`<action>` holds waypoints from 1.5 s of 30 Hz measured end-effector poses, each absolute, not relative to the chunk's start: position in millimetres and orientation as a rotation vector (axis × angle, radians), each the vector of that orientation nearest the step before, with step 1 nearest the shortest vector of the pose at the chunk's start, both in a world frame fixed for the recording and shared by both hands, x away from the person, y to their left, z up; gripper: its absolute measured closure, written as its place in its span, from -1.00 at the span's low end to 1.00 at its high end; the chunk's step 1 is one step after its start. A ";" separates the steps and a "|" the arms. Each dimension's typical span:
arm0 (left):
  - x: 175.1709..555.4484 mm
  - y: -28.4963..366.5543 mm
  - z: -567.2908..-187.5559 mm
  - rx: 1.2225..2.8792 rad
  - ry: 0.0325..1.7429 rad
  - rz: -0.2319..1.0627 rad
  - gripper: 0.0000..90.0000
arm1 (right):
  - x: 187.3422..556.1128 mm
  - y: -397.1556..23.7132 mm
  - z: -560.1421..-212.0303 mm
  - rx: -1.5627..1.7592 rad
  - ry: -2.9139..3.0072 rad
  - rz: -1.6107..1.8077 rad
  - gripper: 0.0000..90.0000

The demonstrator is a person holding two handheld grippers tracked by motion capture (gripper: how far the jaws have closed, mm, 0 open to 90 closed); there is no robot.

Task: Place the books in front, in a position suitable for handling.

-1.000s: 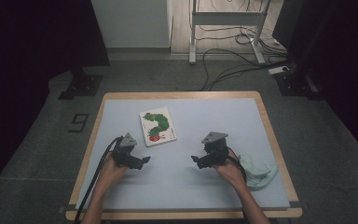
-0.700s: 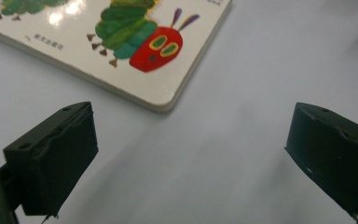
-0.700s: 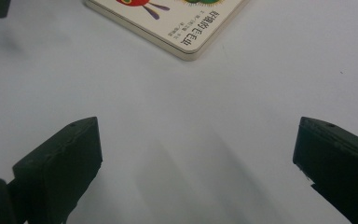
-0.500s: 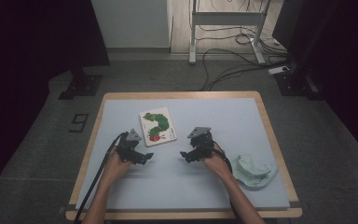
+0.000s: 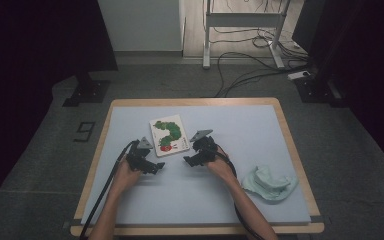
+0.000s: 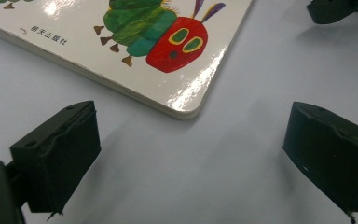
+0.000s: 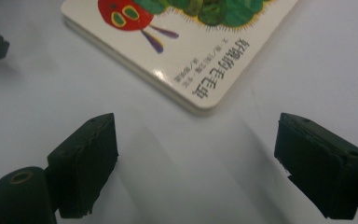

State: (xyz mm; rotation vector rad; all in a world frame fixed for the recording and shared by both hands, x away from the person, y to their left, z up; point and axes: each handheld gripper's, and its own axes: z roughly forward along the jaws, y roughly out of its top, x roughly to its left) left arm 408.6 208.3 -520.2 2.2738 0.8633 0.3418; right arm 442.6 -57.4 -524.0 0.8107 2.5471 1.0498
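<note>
Glossy white board, the caterpillar book point(image 5: 169, 134) lies flat on the pale blue counter point(image 5: 260, 125), just beyond both claws and between them. On the left, our left claw point(image 5: 155, 166) stands released, jaws wide and empty, with the book's near corner point(image 6: 186, 109) ahead and slightly left of its gap. On the right, our right claw point(image 5: 188, 160) has just been closing a little, yet nothing sits between its jaws; the other near corner point(image 7: 205, 105) lies straight ahead. It seems the nearer of the two, though the high view is dim. Further right rests a crumpled green cloth point(image 5: 270, 182).
</note>
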 end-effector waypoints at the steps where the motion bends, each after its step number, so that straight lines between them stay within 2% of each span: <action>1: 409.4 208.3 -521.4 2.274 0.865 0.331 -0.91 | 444.5 -55.9 -524.4 0.804 2.551 1.049 -0.69; 15: 412.2 204.0 -527.6 2.272 0.845 0.315 -0.88 | 457.9 -38.5 -529.5 0.748 2.610 1.122 -0.63; 19: 410.9 202.1 -527.6 2.286 0.788 0.283 -0.86 | 458.0 -38.6 -529.3 0.742 2.621 1.135 -0.61; 26: 411.6 198.7 -527.4 2.281 0.808 0.237 -1.00 | 455.9 -40.0 -529.2 0.714 2.629 1.139 -0.57; 45: 393.6 192.2 -524.6 2.286 0.829 0.197 -1.00 | 428.7 -48.7 -528.5 0.716 2.643 1.146 -0.56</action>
